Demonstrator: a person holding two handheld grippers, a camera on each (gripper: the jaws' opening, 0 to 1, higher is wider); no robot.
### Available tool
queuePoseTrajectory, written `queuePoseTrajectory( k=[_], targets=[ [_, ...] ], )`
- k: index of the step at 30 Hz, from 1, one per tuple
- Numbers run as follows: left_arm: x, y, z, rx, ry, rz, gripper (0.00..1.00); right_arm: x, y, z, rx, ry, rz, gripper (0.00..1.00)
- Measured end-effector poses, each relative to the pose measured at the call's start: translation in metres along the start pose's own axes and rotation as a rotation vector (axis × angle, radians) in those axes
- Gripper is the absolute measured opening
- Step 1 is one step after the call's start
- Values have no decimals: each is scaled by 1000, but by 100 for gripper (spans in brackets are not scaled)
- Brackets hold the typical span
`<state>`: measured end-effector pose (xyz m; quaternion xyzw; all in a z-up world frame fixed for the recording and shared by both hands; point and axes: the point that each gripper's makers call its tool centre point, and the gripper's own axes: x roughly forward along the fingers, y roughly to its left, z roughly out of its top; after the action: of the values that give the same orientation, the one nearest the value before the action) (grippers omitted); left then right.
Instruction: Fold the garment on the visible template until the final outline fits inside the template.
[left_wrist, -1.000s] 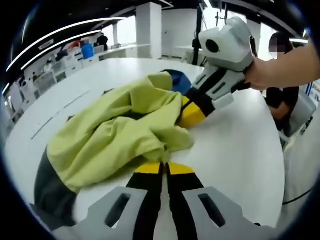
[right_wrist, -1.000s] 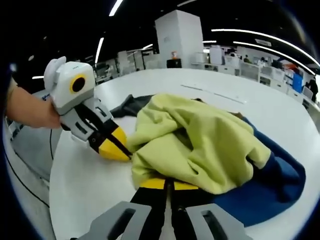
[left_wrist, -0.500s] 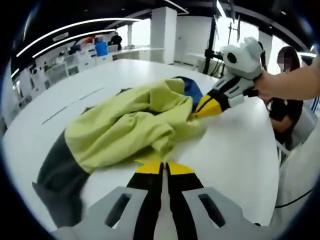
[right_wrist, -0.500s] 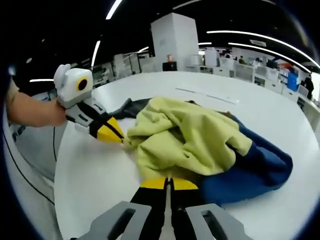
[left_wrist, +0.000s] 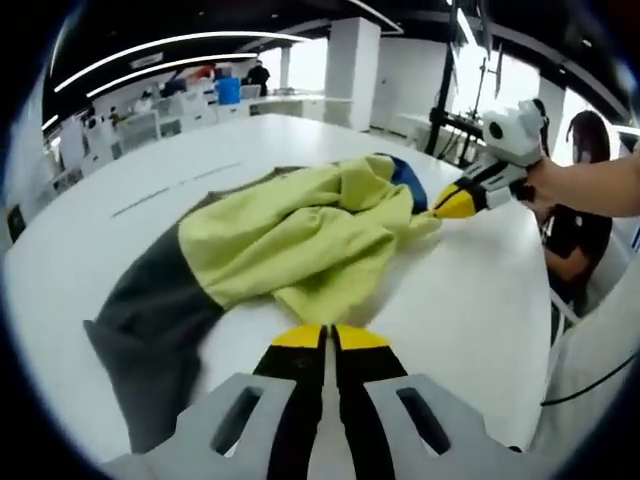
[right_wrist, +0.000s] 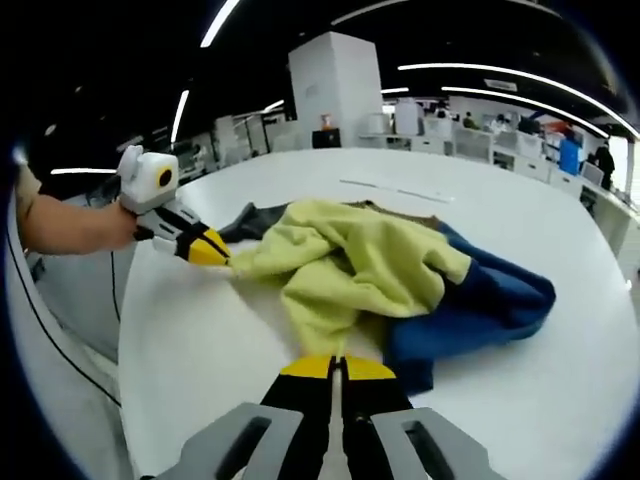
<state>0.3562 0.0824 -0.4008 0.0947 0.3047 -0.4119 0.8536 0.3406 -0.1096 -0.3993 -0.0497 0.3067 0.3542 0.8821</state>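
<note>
A yellow-green garment (left_wrist: 300, 230) with a grey part (left_wrist: 150, 310) and a blue part (right_wrist: 480, 300) lies crumpled on the white table (left_wrist: 470, 300). My left gripper (left_wrist: 322, 336) is shut, and the garment's near edge runs into its tips. In the right gripper view that gripper (right_wrist: 215, 255) pinches a stretched yellow-green corner. My right gripper (right_wrist: 335, 366) is shut too, with cloth reaching its jaws. In the left gripper view it (left_wrist: 447, 208) grips the far corner, held by a hand (left_wrist: 590, 185). Thin template lines (left_wrist: 175, 187) mark the table beyond the garment.
A seated person (left_wrist: 575, 215) is beyond the table's far right edge in the left gripper view. A cable (right_wrist: 60, 340) hangs off the table's left side in the right gripper view. Desks and a white pillar (right_wrist: 335, 90) stand in the background.
The two grippers have drawn apart, each keeping its hold. The garment has stretched out longer and flatter, with more grey and blue cloth showing.
</note>
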Motion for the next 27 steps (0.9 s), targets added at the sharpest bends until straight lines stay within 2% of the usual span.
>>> queuePoseTrajectory(
  k=[7,13,20,25,27],
  targets=[
    [-18,13,2,-51,-39,35,0,-13,-6,0,10,-16,-27,0],
    [-33,26,5,-98,-70,67,0,-27,-16,9,20,-45,-55,0],
    [-50,36,14,-98,-96,95,0,-43,-26,18,12,-69,-90,0],
    [-62,43,23,-140,-128,106,0,-55,-30,24,-13,-56,-111,0],
    [-65,42,23,-134,-115,96,0,-60,-31,25,-21,-39,-114,0]
  ],
)
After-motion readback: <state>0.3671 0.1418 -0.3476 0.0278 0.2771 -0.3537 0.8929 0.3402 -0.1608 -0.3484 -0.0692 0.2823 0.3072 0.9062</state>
